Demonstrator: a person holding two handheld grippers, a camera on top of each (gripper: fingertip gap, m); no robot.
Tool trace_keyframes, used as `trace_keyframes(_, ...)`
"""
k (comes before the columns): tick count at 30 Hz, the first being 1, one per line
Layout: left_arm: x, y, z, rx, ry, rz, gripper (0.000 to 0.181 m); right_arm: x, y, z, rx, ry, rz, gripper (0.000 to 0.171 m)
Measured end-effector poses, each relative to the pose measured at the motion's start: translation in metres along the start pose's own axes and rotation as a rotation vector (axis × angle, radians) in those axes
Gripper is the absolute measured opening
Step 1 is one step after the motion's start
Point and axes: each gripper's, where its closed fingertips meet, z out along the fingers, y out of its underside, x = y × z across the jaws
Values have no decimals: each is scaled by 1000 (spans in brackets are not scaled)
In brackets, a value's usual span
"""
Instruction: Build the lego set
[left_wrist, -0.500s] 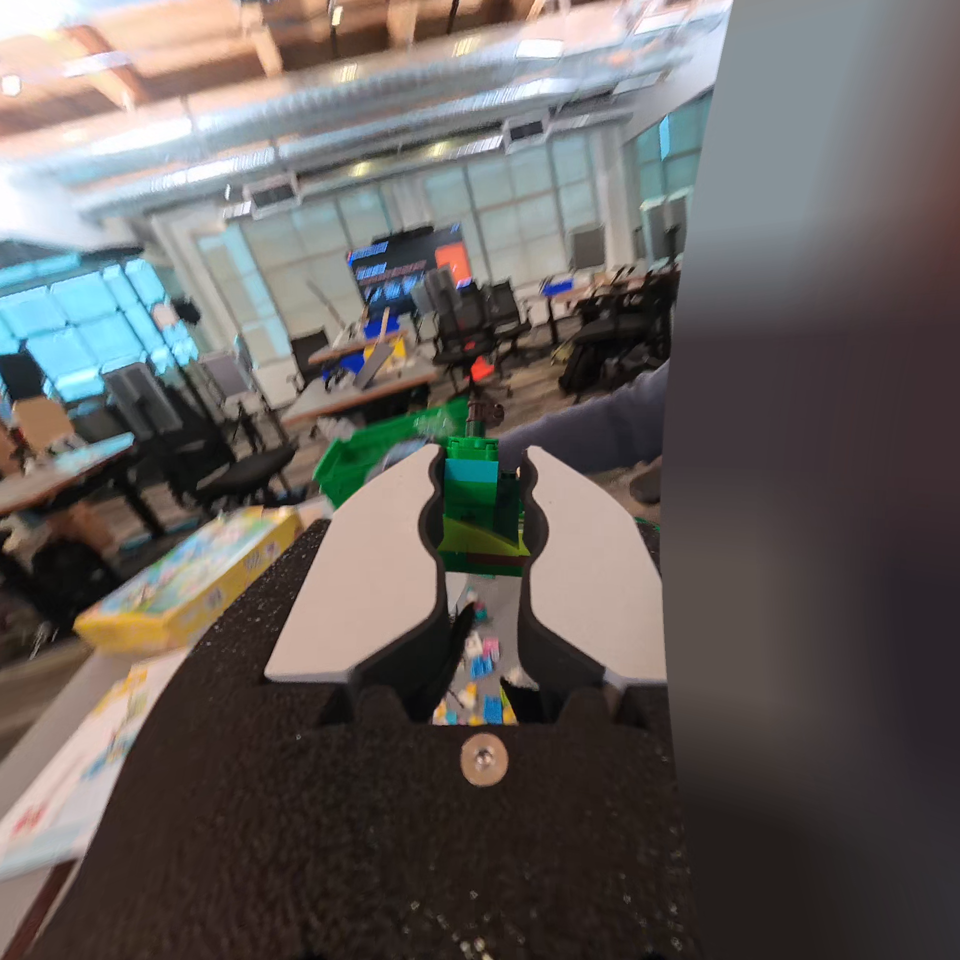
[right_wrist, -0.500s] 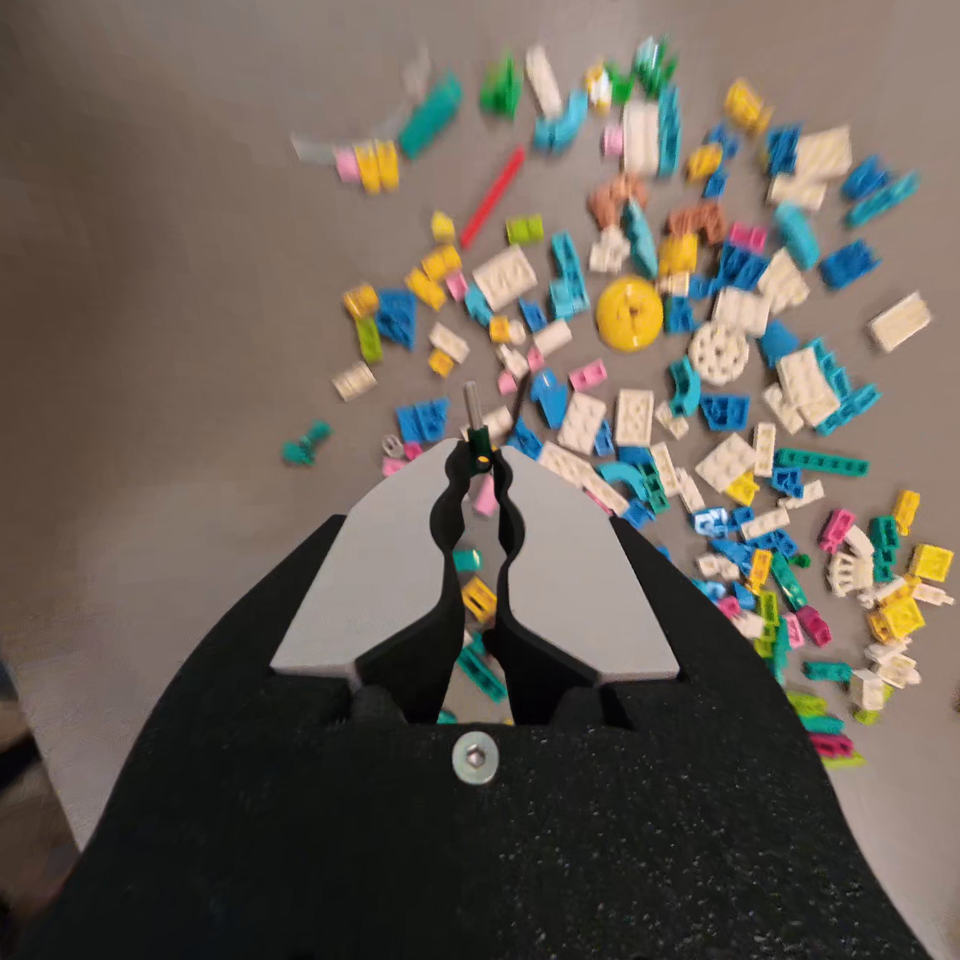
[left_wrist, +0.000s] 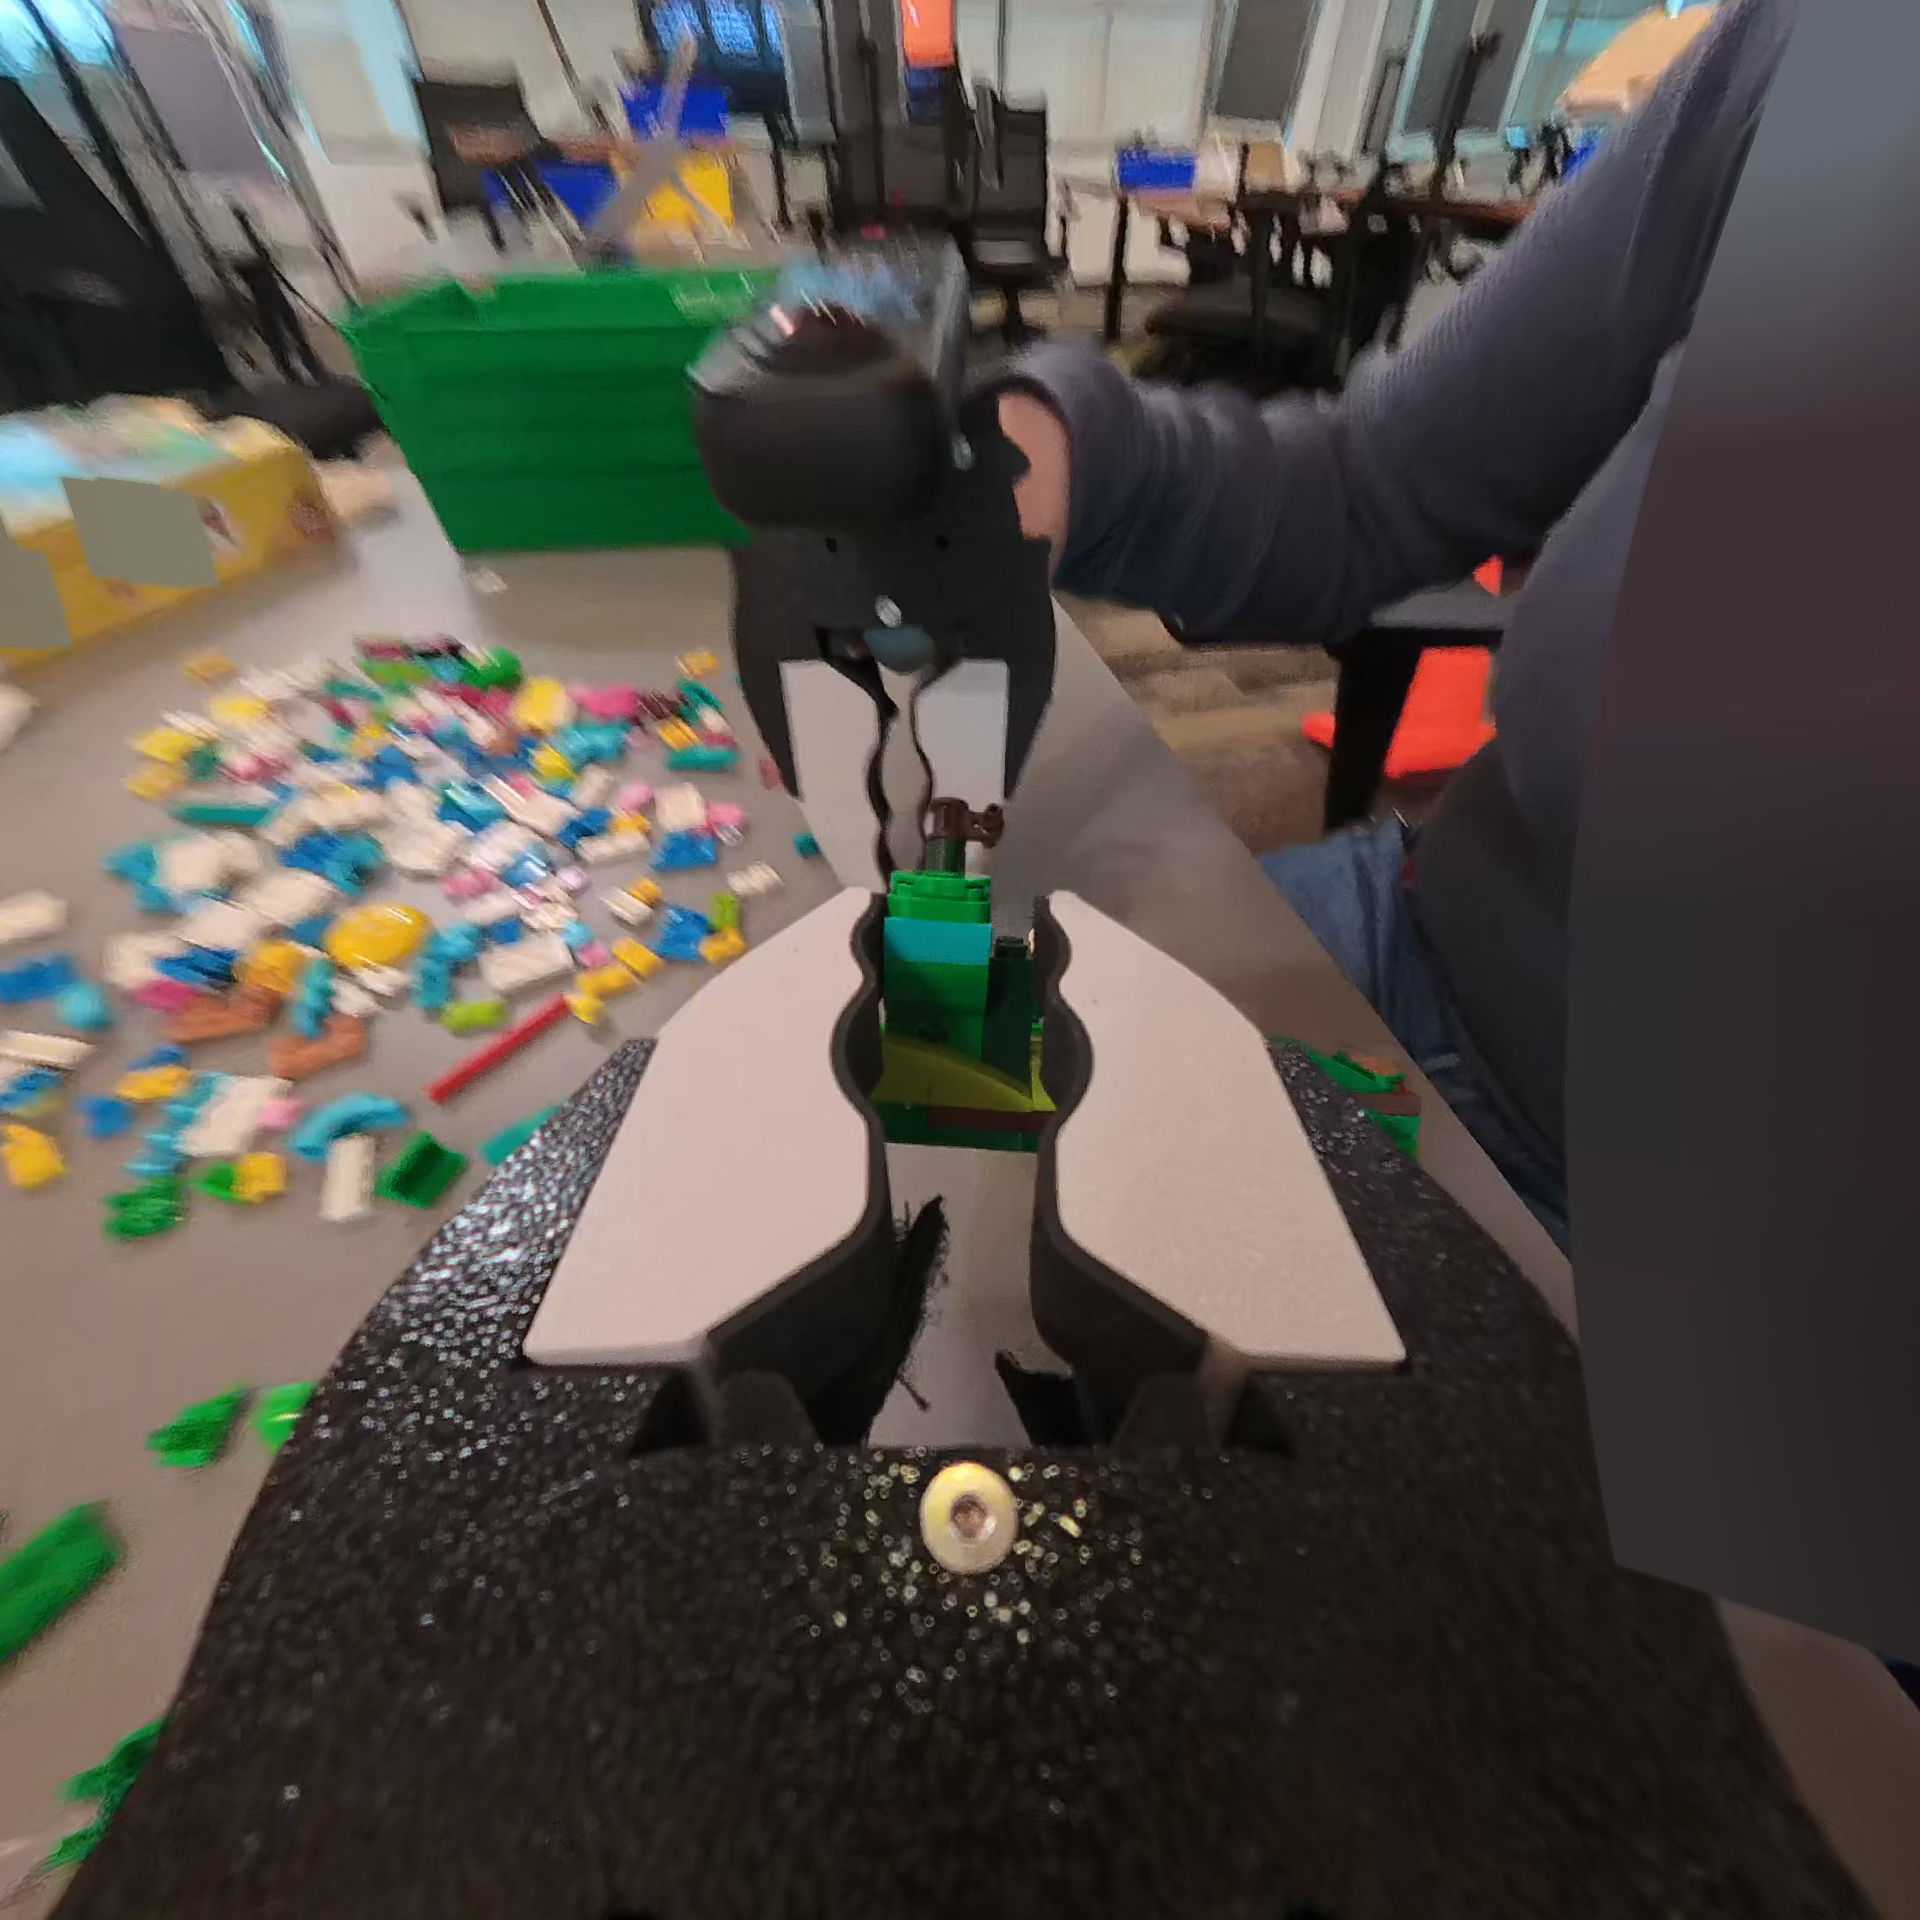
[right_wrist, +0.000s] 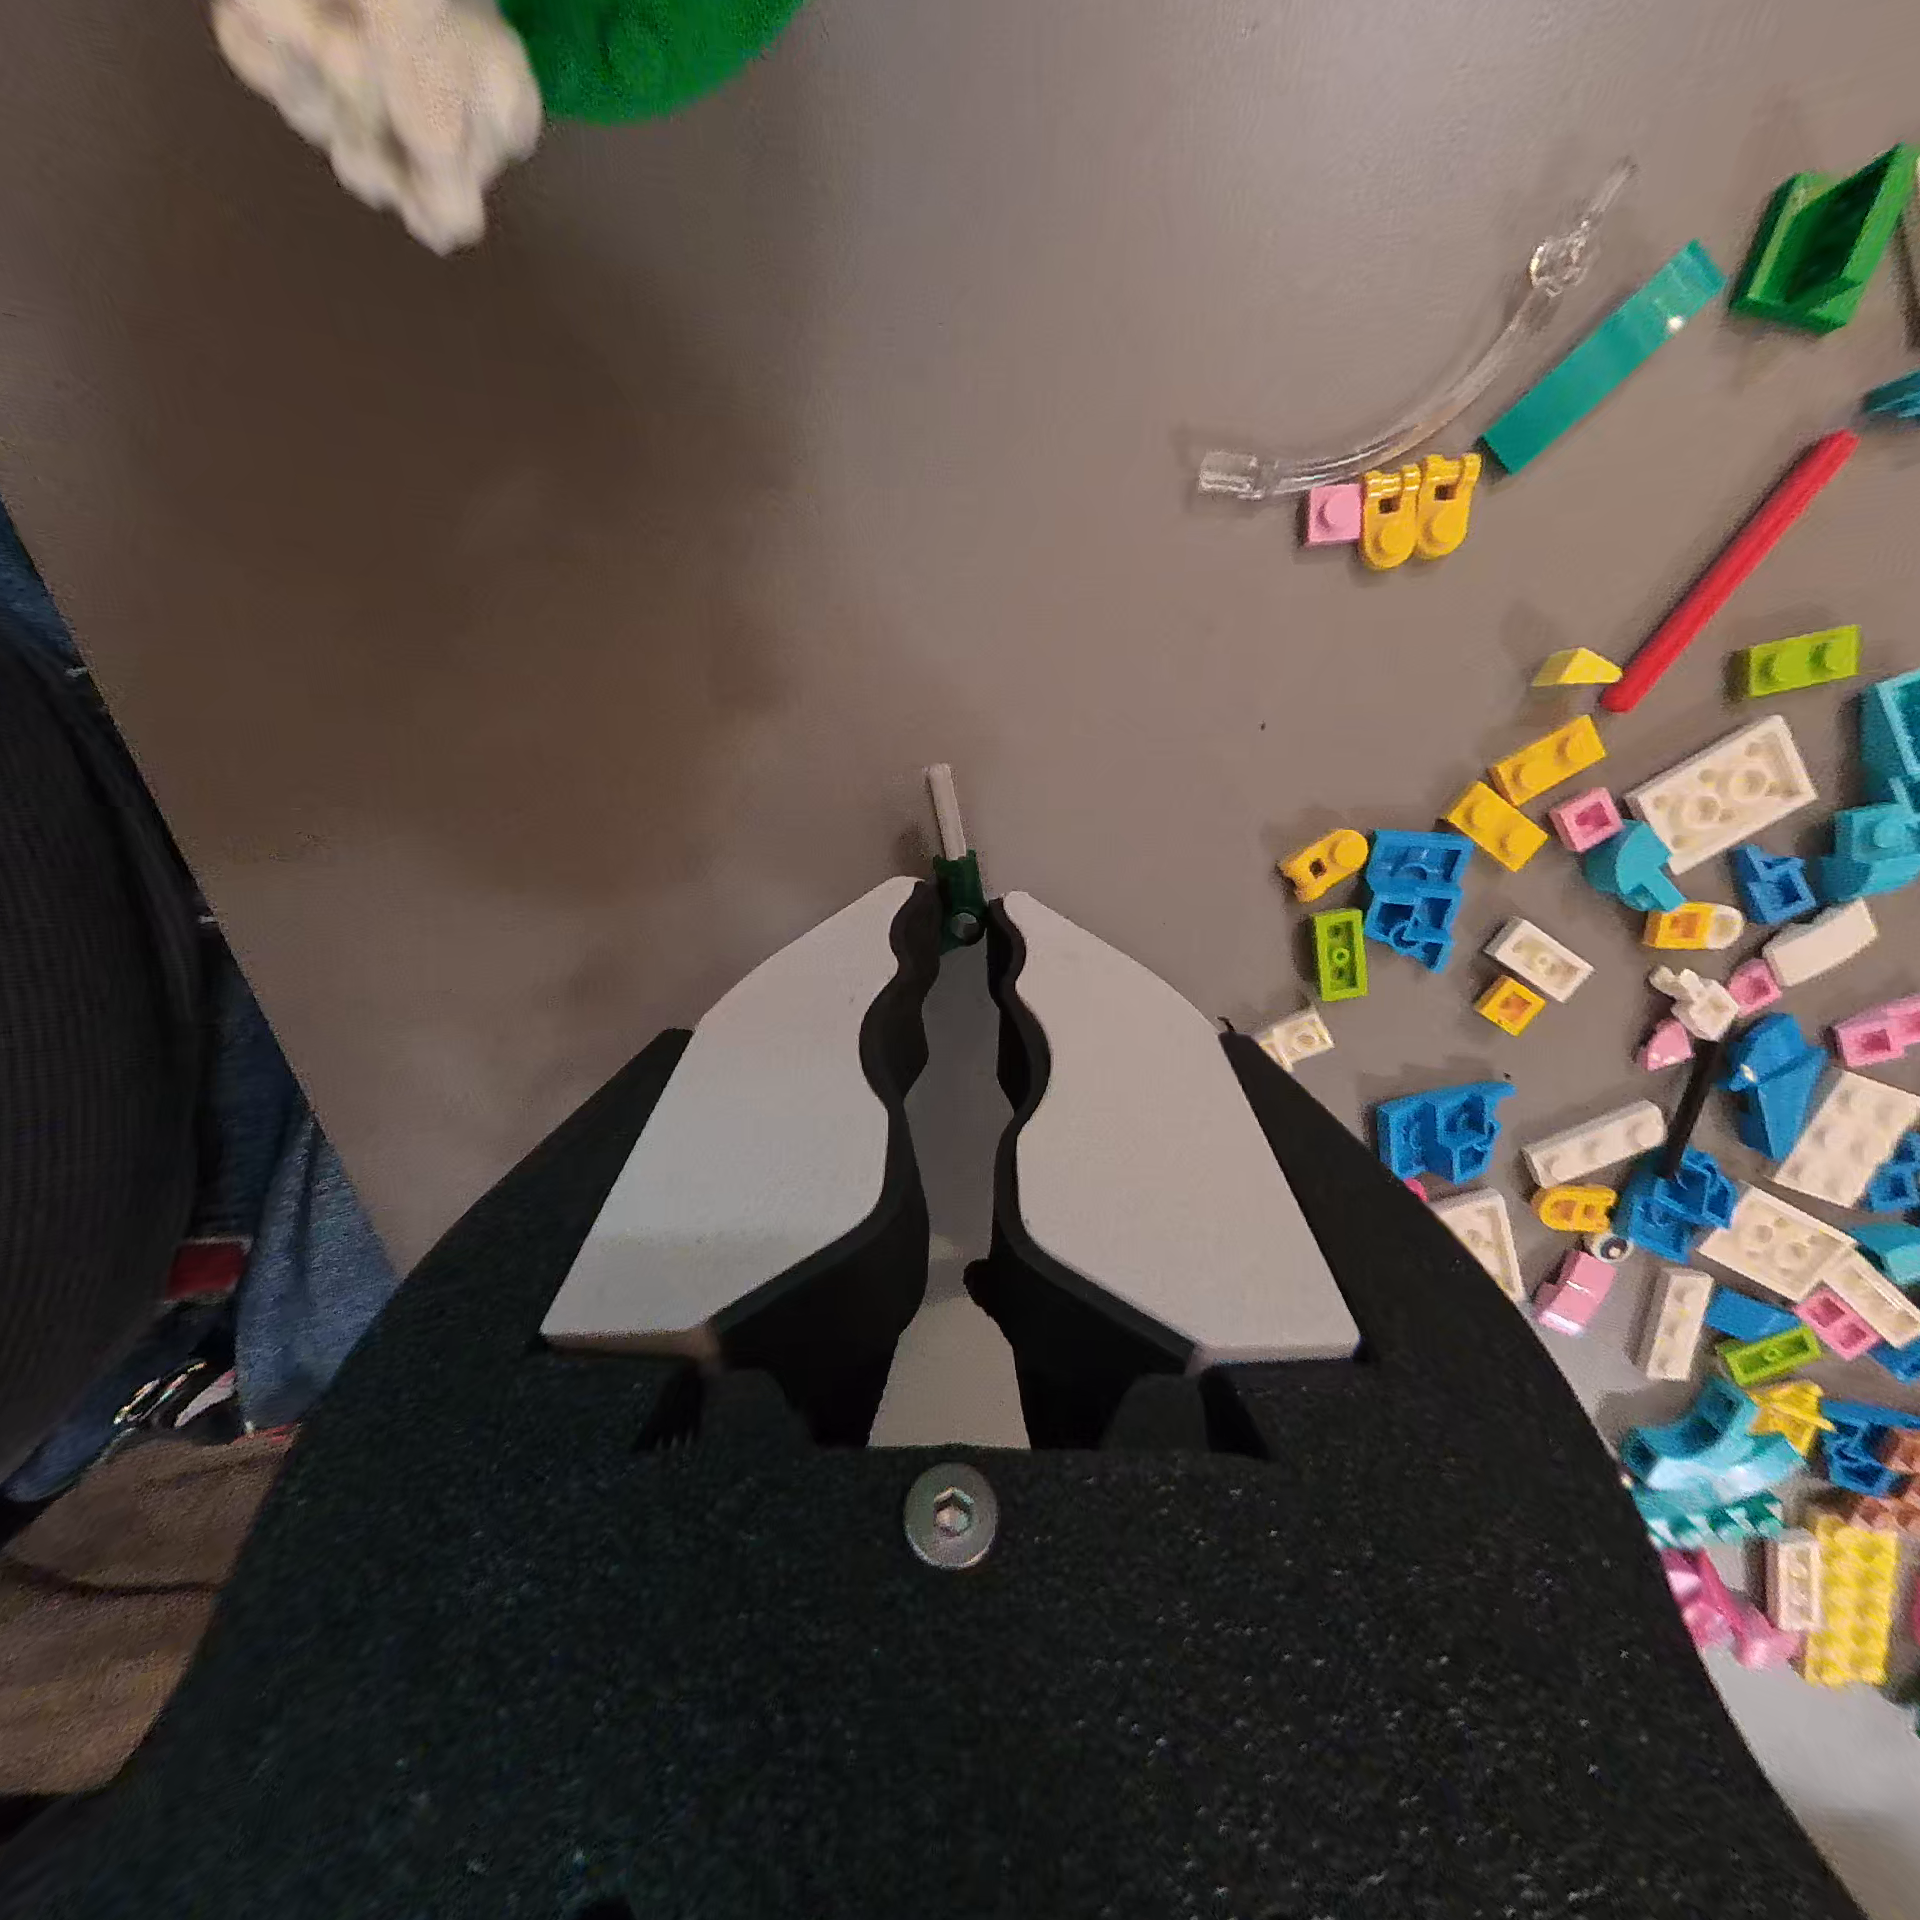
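My left gripper (left_wrist: 956, 920) is shut on a green lego assembly (left_wrist: 935, 997) made of green, teal and lime bricks and holds it over the grey table (left_wrist: 582, 1226). My right gripper (right_wrist: 958, 902) is shut on a small dark green piece with a white pin (right_wrist: 945, 821). In the left wrist view the right gripper (left_wrist: 904, 821) points down, its tips just above the assembly's top, where a small brown and dark green part (left_wrist: 961, 826) shows. Whether that part touches the assembly I cannot tell.
A wide pile of loose coloured bricks (left_wrist: 364, 883) lies left of the assembly and shows at the right of the right wrist view (right_wrist: 1662, 1039). A green bin (left_wrist: 540, 416) and a yellow box (left_wrist: 156, 520) stand behind. A person's sleeve (left_wrist: 1351, 436) is at right, near the table edge.
The left wrist view has tipped down from the room to the table, still with the assembly. My right gripper has moved off the brick pile over bare table, to just above the assembly, still holding its piece.
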Motion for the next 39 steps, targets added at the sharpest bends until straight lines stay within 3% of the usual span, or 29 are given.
trace_keyframes(4, 10, 13, 12, -43, 62, -91, 26, -6, 2, 2, 26, -56, 11, 26)
trace_keyframes(9, 26, 36, 26, -128, 145, -114, 26, -9, 2, -4, 225, -139, 0, 31)
trace_keyframes(13, 38, 43, 34, -156, 205, -135, 26, -4, 3, -2, 275, -132, 5, 31)
trace_keyframes(19, 42, 47, 39, -165, 230, -166, 27, -29, 1, -7, 338, -296, 8, 25)
trace_keyframes(25, 39, 46, 37, -151, 226, -208, 27, -13, -3, -11, 345, -339, 238, 18)
trace_keyframes(30, 38, 48, 39, -168, 208, -214, 27, -21, 2, -13, 315, -337, 182, 14)
trace_keyframes(39, 10, 52, 35, -155, 63, -400, 27, -14, 0, -3, 341, -243, 160, 15)
